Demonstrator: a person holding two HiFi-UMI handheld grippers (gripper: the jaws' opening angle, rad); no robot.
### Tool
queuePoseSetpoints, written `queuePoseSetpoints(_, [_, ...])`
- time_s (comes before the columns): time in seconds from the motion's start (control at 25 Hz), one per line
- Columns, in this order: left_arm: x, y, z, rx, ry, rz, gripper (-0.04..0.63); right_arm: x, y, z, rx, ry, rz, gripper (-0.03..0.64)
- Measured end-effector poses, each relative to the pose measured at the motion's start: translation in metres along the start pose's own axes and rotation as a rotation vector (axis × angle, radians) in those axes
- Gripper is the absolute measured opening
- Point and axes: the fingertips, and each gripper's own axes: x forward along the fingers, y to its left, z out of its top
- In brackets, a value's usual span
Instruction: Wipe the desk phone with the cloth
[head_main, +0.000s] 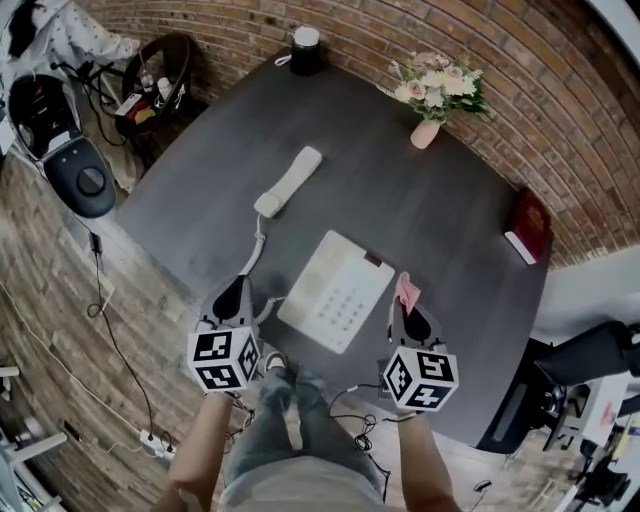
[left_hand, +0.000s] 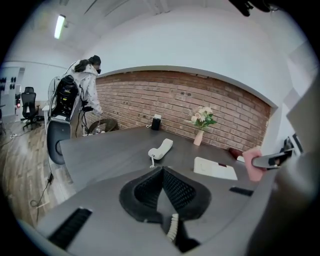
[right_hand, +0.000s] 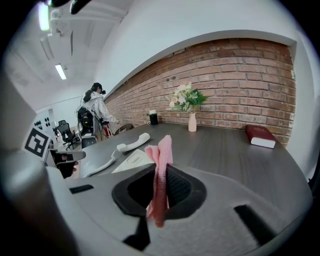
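The white desk phone base (head_main: 335, 290) lies on the dark table (head_main: 440, 210), near its front edge. Its handset (head_main: 288, 181) lies off the base, farther back and to the left, joined by a coiled cord. My right gripper (head_main: 408, 312) hovers just right of the base, shut on a pink cloth (head_main: 406, 292) that sticks up between the jaws. In the right gripper view the cloth (right_hand: 161, 165) hangs in folds in front of the base (right_hand: 131, 160). My left gripper (head_main: 232, 298) is at the table's front-left edge, left of the base, shut with nothing in it (left_hand: 161, 172).
A vase of flowers (head_main: 432, 95) and a black cup (head_main: 305, 50) stand at the back. A red book (head_main: 528, 225) lies at the right edge. A black machine (head_main: 70, 150) and a stool stand on the floor at left, and a person (left_hand: 87, 82) stands beyond the table.
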Motion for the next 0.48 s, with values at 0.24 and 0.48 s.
queuePoseSetpoints(0.24, [-0.008,0.024,0.001,-0.027,-0.016,0.037,0.003,0.015,0.017,0.012,-0.082,0.02,0.039,0.02])
queuePoseSetpoints(0.48, [-0.021,0.055,0.0,-0.057,-0.028,0.091,0.003,0.036,0.045,0.025,-0.187,0.031,0.081,0.02])
